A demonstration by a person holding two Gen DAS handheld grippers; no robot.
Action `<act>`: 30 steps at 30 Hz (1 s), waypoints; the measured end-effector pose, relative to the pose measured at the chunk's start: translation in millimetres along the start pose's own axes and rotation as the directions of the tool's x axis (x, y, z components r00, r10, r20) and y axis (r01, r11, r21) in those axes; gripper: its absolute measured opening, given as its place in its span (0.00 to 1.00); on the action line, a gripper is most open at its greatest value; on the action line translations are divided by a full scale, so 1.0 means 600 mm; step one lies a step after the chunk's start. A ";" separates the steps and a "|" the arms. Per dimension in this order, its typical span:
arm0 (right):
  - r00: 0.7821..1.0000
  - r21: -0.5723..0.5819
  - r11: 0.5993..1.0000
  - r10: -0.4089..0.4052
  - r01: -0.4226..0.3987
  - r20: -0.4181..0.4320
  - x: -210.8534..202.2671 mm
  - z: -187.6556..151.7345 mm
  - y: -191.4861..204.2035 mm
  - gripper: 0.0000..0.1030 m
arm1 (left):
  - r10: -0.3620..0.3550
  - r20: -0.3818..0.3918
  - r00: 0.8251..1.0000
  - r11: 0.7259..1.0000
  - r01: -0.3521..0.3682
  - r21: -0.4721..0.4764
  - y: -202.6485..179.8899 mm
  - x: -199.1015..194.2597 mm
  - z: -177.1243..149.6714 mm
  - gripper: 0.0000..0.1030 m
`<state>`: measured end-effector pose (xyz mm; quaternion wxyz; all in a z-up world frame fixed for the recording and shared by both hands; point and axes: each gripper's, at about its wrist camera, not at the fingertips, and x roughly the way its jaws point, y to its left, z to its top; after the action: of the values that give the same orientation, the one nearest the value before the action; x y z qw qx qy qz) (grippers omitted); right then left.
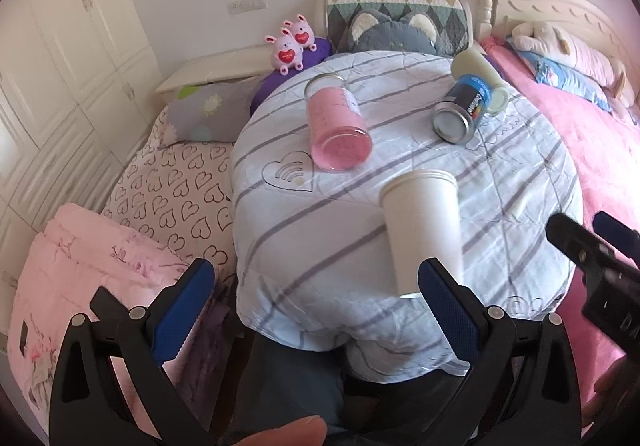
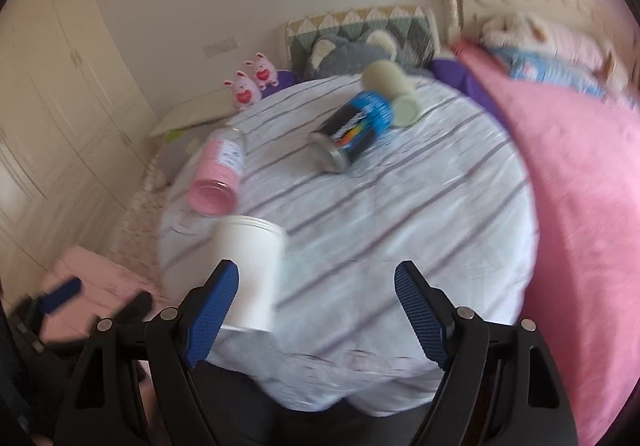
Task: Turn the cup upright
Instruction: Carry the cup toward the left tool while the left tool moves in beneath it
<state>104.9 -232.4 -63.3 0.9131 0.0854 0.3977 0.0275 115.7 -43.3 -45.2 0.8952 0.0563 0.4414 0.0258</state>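
A white paper cup (image 1: 424,230) lies on its side on the round table with a striped cloth (image 1: 320,246), near the front edge; it also shows in the right wrist view (image 2: 250,274). My left gripper (image 1: 316,294) is open and empty, its right finger (image 1: 448,310) just in front of the cup's base. My right gripper (image 2: 316,298) is open and empty, its left finger (image 2: 212,314) in front of the cup. The right gripper (image 1: 592,250) shows at the right edge of the left wrist view.
A pink glass cup (image 1: 336,126), a blue and black can (image 1: 464,110) and a pale green cup (image 1: 480,78) also lie on their sides farther back. Beds with pink bedding (image 1: 592,150) and heart-print sheets (image 1: 176,190) flank the table. Plush toys (image 1: 292,42) sit behind.
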 end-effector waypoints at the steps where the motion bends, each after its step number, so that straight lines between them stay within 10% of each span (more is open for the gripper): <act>1: 1.000 -0.014 1.000 -0.010 0.010 -0.002 -0.003 0.001 -0.005 0.79 | 0.001 -0.006 1.000 1.000 -0.001 -0.006 -0.006 -0.002 0.000 1.00; 30: 0.998 -0.051 0.999 0.012 -0.015 -0.061 0.025 0.016 -0.096 0.79 | -0.064 -0.128 0.990 0.997 0.056 -0.062 -0.090 0.031 0.025 1.00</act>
<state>121.2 -288.4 -77.6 0.9024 0.0636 0.4236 0.0464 138.8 -96.4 -57.1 0.8661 0.0151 0.4994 0.0155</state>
